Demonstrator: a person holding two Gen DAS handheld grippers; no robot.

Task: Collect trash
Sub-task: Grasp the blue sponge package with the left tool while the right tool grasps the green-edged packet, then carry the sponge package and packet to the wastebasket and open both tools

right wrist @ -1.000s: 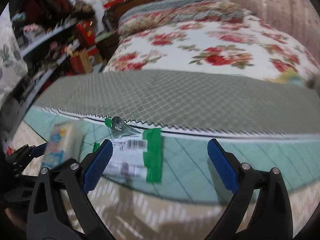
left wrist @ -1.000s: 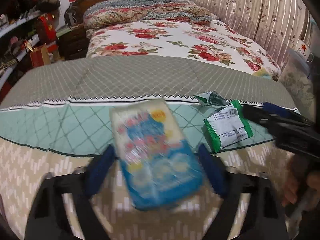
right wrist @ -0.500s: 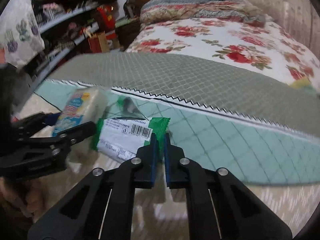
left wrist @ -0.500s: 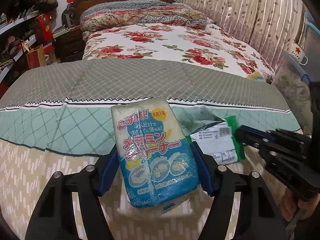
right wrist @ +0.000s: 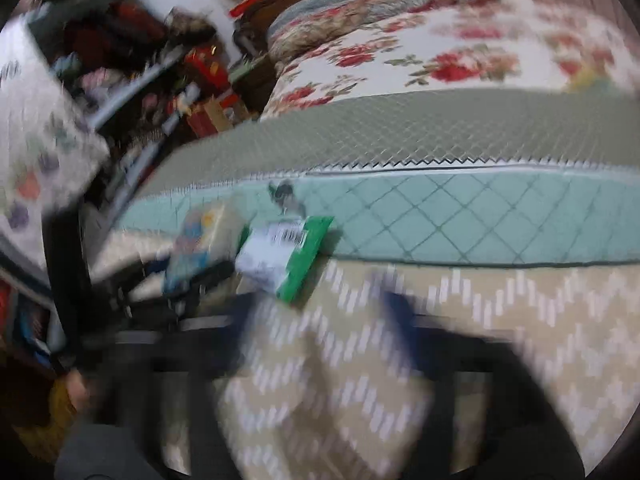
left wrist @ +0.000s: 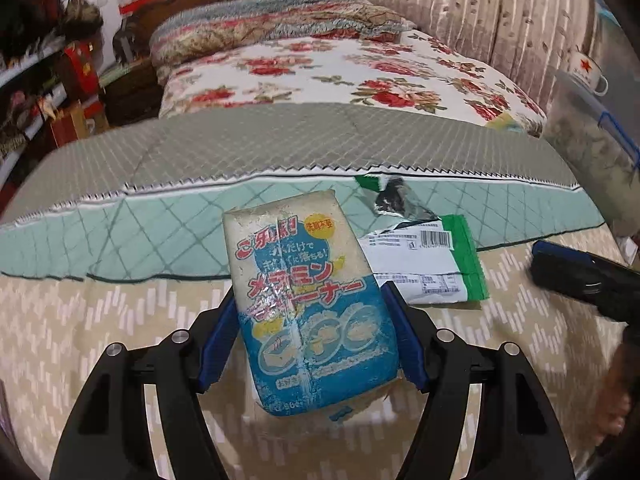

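A blue and cream sponge packet point(left wrist: 292, 248) with red lettering stands tilted between the blue pads of my left gripper point(left wrist: 309, 312), which is shut on its lower half. Just right of it a white and green wrapper point(left wrist: 424, 268) lies flat on the bed, with a crumpled foil scrap point(left wrist: 390, 200) behind it. One blue-tipped finger point(left wrist: 560, 260) of my right gripper reaches in from the right edge. The right wrist view is blurred: my right gripper point(right wrist: 320, 312) has its jaws opening with nothing between them, short of the wrapper point(right wrist: 280, 256). The packet point(right wrist: 196, 248) shows to the left.
The trash lies on a beige patterned cover point(left wrist: 100, 340) below a teal and grey quilt point(left wrist: 260, 144) and a floral sheet point(left wrist: 320, 76). Cluttered shelves point(left wrist: 36, 92) run along the left. A clear tub point(left wrist: 592, 148) with a mug stands at the right by the curtain.
The left gripper closed on the packet and now holds it steady. The right gripper was shut at the wrapper's green edge half a second ago; now its jaws are apart and it has swung sideways.
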